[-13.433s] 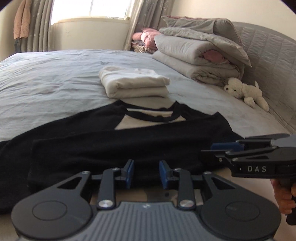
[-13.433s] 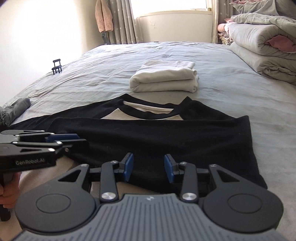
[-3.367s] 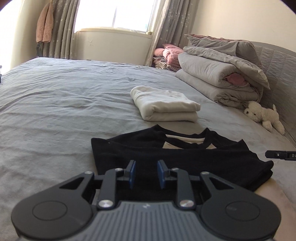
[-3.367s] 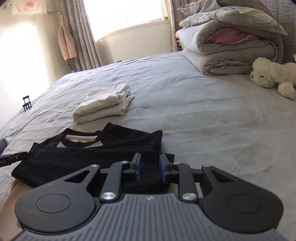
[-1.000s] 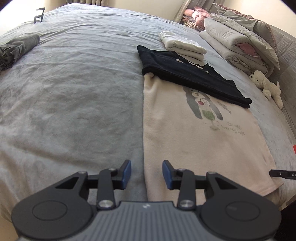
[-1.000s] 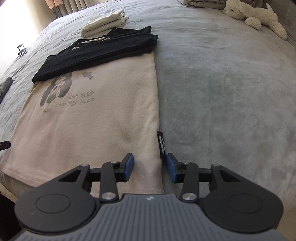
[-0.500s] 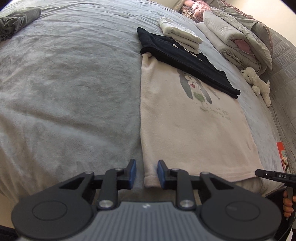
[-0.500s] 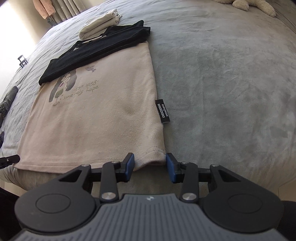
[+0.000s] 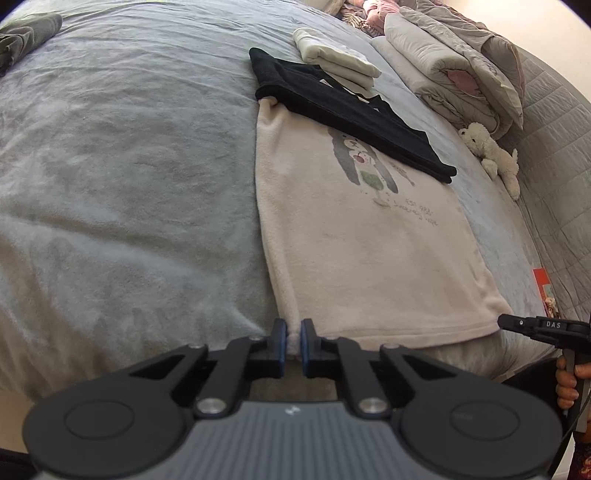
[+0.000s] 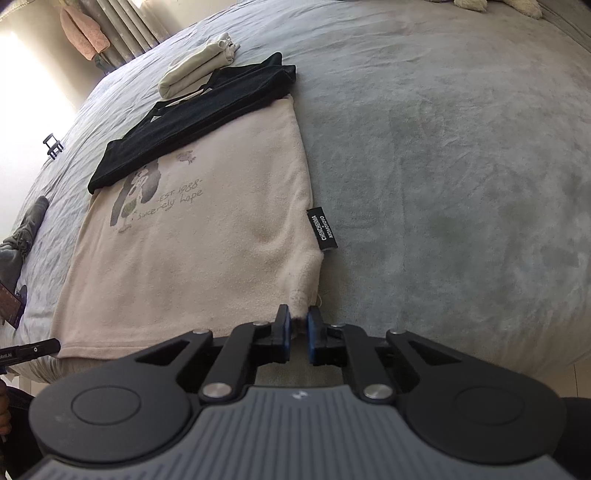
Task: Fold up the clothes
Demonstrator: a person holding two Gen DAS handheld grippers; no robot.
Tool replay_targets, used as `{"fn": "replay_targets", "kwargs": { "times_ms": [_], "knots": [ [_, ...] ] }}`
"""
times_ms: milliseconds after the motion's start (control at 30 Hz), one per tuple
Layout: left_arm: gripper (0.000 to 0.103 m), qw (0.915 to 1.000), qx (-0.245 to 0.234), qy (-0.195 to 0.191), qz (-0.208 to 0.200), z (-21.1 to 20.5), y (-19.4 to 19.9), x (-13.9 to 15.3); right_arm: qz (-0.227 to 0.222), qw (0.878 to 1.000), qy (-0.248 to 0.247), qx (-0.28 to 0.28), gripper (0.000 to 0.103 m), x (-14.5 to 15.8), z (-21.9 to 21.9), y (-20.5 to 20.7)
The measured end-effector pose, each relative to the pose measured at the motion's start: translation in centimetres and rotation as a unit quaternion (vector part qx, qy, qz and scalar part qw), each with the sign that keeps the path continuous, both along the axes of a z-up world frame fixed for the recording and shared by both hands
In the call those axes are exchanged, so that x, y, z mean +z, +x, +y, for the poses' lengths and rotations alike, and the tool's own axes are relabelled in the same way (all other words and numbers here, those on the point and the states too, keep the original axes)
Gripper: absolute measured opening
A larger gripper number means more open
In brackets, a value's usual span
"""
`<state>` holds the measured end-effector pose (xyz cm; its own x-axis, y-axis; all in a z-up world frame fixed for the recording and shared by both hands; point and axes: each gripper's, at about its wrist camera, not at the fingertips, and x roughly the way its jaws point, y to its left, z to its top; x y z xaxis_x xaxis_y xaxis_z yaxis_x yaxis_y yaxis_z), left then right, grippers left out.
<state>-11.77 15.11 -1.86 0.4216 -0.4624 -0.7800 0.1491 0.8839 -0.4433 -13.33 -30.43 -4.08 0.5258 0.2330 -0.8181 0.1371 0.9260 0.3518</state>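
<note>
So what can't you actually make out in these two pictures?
- Shirt collar and upper chest: both views, covered by its folded-over black sleeves.
- Hem corner inside the left claw: left view, hidden by the closing pads.
- Plush toy: right view, cut by the top edge.
- Person: only a hand shows, at the left view's edge.

Both wrist cameras look steeply down from the near bed [image 9: 122, 192] edge, close above the cream shirt [image 9: 369, 258] hem: left at its left corner, right at its right, sharing the shirt.

Two grippers [image 9: 291, 341], two garments [image 9: 365, 251], one plush toy [image 9: 491, 155]
</note>
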Motion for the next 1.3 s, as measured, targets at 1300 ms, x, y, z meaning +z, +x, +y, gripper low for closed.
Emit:
{"fn": "replay_targets", "kwargs": {
  "times_ms": [1300],
  "knots": [
    [0.013, 0.9916, 0.099, -0.083, -0.002, 2.0, 15.6, -2.0, -0.041, 0.997, 0.06, -0.039, 0.011, -1.7, -1.5, 15.4]
  ]
}}
